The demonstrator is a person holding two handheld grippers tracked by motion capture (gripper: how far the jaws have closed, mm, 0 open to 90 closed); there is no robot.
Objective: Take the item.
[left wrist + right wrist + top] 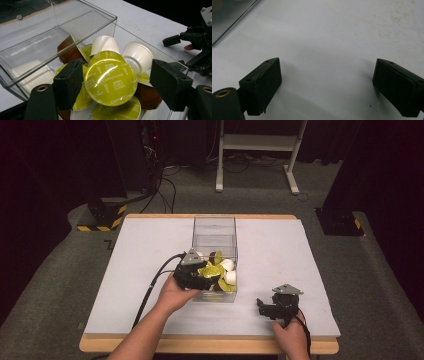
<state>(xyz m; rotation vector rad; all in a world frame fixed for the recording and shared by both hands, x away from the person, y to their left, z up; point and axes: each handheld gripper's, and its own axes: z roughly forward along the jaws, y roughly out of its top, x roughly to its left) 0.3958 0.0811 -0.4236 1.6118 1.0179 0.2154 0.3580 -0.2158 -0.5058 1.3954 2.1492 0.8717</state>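
A clear plastic box (214, 231) stands mid-table, and its near half holds a heap of coffee capsules (220, 270). My left gripper (207, 279) reaches into that heap from the left. In the left gripper view it (116, 72) is open around a green-lidded Cappuccino capsule (110, 82). The left jaw sits close beside the lid, while the right jaw stands off it. White capsules (138, 55) and brown capsules (68, 52) lie behind. My right gripper (262, 307) rests low over the table right of the box. It (325, 72) is open with bare tabletop between its jaws.
The white tabletop (280, 250) has a wooden front edge (210, 345). The box's far half (50, 32) has no capsules in it. On the floor beyond are cables (165, 190), a white stand's legs (255, 165) and a yellow-black striped base (100, 217).
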